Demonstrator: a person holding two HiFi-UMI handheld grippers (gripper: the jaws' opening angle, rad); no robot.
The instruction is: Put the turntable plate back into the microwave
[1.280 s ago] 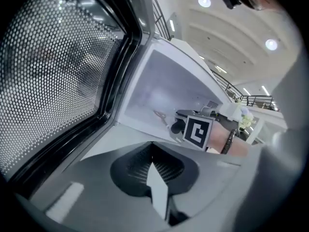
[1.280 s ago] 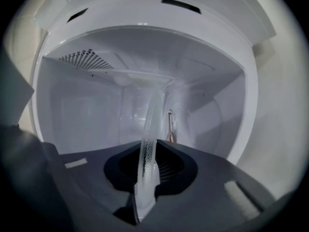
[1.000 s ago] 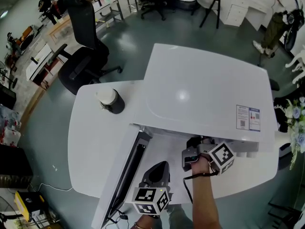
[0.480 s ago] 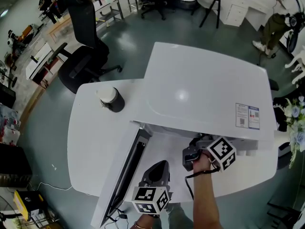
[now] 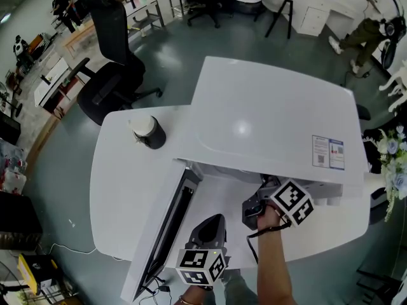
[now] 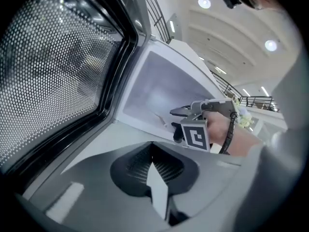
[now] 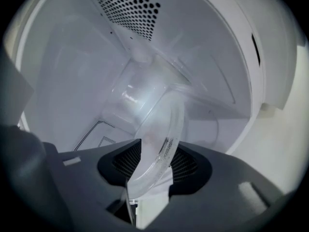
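Observation:
The white microwave (image 5: 267, 119) stands on the table with its door (image 5: 166, 227) swung open to the left. My right gripper (image 5: 266, 188) reaches into the cavity (image 6: 159, 91). In the right gripper view the clear glass turntable plate (image 7: 154, 115) stands tilted on edge inside the cavity. Its near rim lies between the jaws of my right gripper (image 7: 154, 166), which are opening and no longer squeeze it. My left gripper (image 5: 212, 224) waits beside the door, in front of the opening. In its own view this left gripper (image 6: 157, 182) is shut with nothing in it.
A dark cup with a white lid (image 5: 147, 133) stands on the white table (image 5: 121, 189) left of the microwave. A black office chair (image 5: 111, 75) is beyond the table. Flowers (image 5: 391, 164) are at the right edge. A perforated vent (image 7: 128, 8) marks the cavity's wall.
The right hand has rolled a little, so its marker cube has turned and shifted slightly. The left gripper and the microwave door have not moved.

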